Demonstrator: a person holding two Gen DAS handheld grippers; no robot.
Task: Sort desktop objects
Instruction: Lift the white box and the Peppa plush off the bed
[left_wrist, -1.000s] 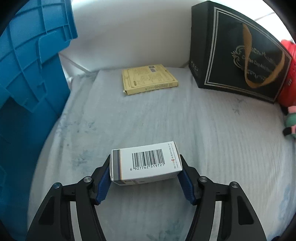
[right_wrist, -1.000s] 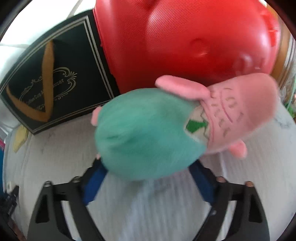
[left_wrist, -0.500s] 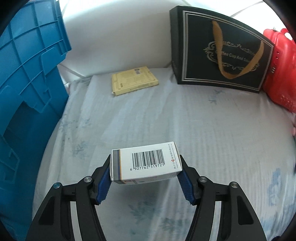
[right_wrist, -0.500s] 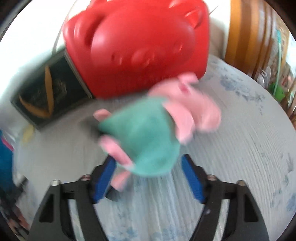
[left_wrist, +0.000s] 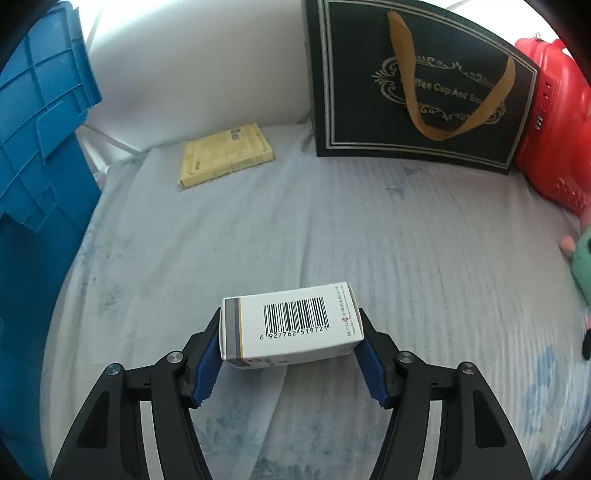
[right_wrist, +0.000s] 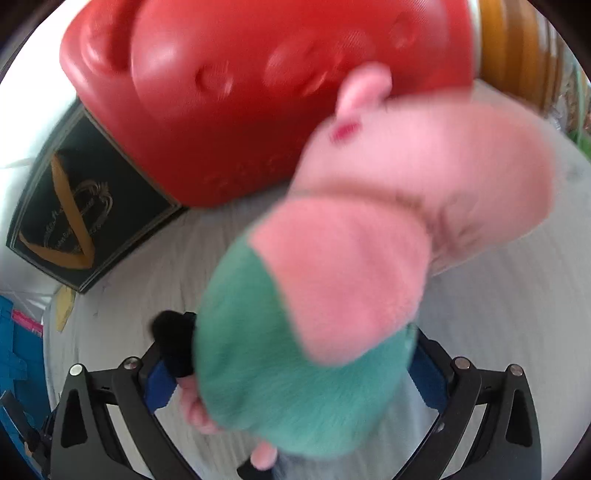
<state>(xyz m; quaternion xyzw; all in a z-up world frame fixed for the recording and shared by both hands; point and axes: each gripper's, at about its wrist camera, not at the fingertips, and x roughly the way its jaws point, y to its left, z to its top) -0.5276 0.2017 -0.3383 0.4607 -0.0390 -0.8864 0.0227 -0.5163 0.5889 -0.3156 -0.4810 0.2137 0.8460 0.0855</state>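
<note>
My left gripper (left_wrist: 290, 356) holds the white carton (left_wrist: 291, 325) crosswise, one blue pad (left_wrist: 207, 365) pressed on each short end, barcode face up, the carton clear of the pale floral cloth (left_wrist: 332, 229) that covers the worktop. Beyond it, near the far edge of the worktop, the yellow box (left_wrist: 225, 155) lies flat on the cloth. To the right of that box the black gift bag (left_wrist: 417, 85) with gold ribbon handles stands upright against the far edge, and the red case (left_wrist: 554, 122) stands touching the bag's right side at the far right corner. The blue plastic crate (left_wrist: 40, 147) rises along the left edge of the worktop. My right gripper (right_wrist: 291, 380) has just been opening and its jaws now stand wide, with the plush toy (right_wrist: 332, 295) between them; the toy's green body fills the gap and hides the pad faces, so I cannot tell whether either pad (right_wrist: 159, 384) touches it. The toy's pink head points away from me toward the red case, and the picture is blurred. In the left wrist view the same toy shows as a green and pink shape at the right edge of the worktop, just beside the near side of the red case.
</note>
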